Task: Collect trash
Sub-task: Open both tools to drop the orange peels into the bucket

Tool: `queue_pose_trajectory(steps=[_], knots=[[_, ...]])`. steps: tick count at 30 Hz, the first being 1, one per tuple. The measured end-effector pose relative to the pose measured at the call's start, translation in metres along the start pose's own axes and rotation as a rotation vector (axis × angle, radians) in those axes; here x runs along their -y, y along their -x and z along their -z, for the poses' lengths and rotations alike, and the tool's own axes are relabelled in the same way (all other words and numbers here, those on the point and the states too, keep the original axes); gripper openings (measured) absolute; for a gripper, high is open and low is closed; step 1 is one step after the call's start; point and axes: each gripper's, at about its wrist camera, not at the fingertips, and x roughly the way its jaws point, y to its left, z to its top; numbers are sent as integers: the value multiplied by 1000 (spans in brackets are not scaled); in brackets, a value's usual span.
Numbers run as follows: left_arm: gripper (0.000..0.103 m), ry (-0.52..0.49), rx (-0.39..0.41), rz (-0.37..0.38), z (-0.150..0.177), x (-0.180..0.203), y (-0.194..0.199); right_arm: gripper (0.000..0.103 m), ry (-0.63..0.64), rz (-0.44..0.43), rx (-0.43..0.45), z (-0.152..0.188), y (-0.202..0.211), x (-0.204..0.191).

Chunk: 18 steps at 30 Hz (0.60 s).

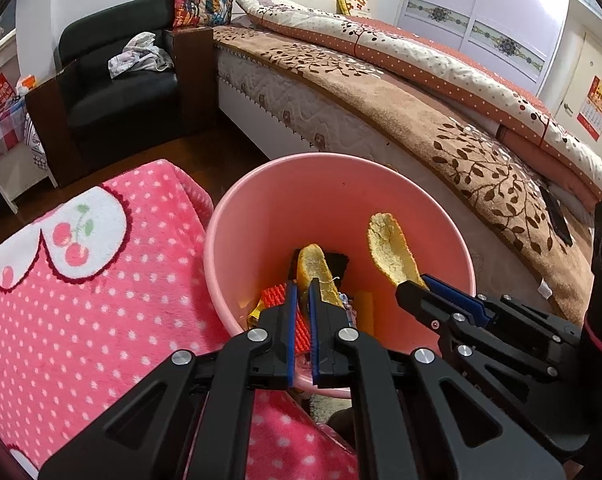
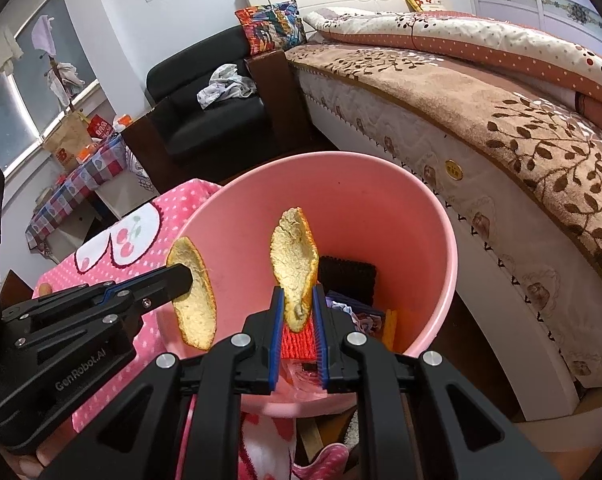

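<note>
Two handheld grippers hover over the mouth of a pink plastic bin (image 1: 261, 208), each pinching a strip of orange peel. The bin stands between a pink polka-dot blanket (image 1: 81, 300) and a bed (image 1: 421, 112).

The task looks well advanced: the bin already holds an orange ribbed item, a black one and some wrappers, though what they are exactly is hard to tell. What remains is dropping both peels in.

The left gripper (image 1: 302, 292) has its fingers nearly closed, clamping one peel (image 1: 315, 276) by its lower end. The right gripper (image 2: 297, 300) is likewise narrowed onto the other peel (image 2: 295, 264), which stands upright above the bin's interior.
</note>
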Motion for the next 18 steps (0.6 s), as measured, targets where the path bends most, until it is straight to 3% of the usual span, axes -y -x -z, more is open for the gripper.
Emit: queue_pose_trajectory(steps=[6, 7, 8, 10, 14, 18], knots=[[7, 6, 3, 22, -1, -1, 0, 14, -1, 8, -2, 0, -4, 1], [10, 6, 5, 27, -1, -1, 0, 14, -1, 10, 0, 0, -4, 1], [21, 7, 7, 30, -2, -1, 0, 14, -2, 13, 3, 0, -4, 2], [32, 9, 17, 36, -2, -1, 2, 14, -1, 14, 4, 1, -4, 2], [32, 9, 27, 44, -2, 1, 5, 23, 1, 19, 9, 1, -3, 1], [32, 12, 34, 48, -1, 0, 9, 25, 9, 18, 15, 1, -1, 1]])
